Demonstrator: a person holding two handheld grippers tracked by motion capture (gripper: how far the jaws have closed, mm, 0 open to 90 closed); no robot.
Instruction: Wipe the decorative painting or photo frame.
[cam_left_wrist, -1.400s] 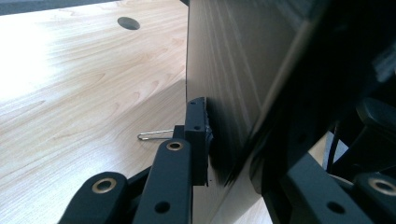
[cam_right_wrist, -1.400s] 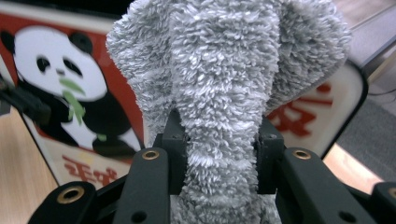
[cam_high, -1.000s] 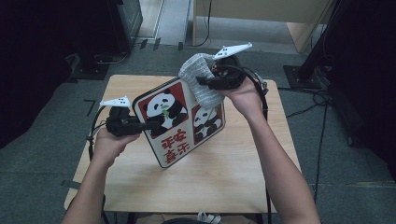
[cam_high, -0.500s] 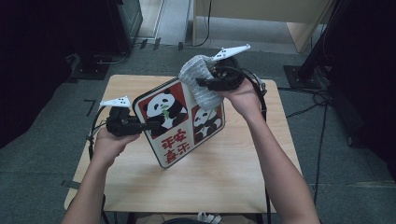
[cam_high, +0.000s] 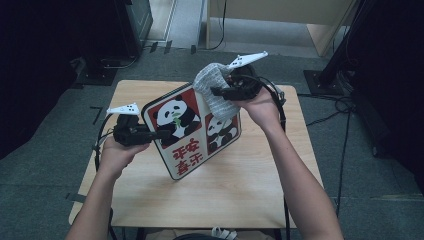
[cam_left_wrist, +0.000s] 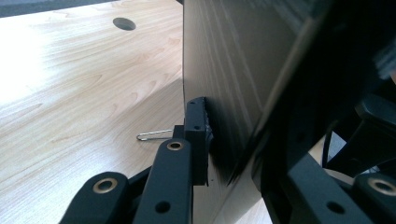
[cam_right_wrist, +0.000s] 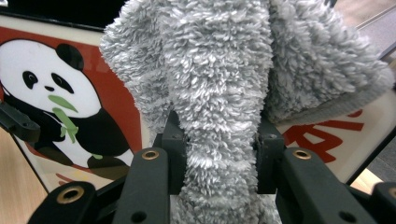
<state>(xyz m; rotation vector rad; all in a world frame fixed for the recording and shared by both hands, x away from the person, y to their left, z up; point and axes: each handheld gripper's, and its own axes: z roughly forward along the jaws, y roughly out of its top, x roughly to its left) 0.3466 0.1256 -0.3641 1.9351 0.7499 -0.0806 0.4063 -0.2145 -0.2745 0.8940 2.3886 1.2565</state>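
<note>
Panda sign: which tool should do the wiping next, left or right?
Right, I'd judge. The right tool is shut on the grey cloth, which already lies against the panda sign near its top. The left tool is clamped on the sign's edge, holding it tilted above the table.

- Small light wood table (cam_high: 250, 195) stood on grey floor (cam_high: 45, 165), round hole (cam_left_wrist: 123, 23) in its top
- Black cables (cam_high: 345, 150) ran over the floor at right
- Pale wood furniture (cam_high: 325, 30) stood behind
- Dark stands (cam_high: 115, 55) at left, room edges dim
</note>
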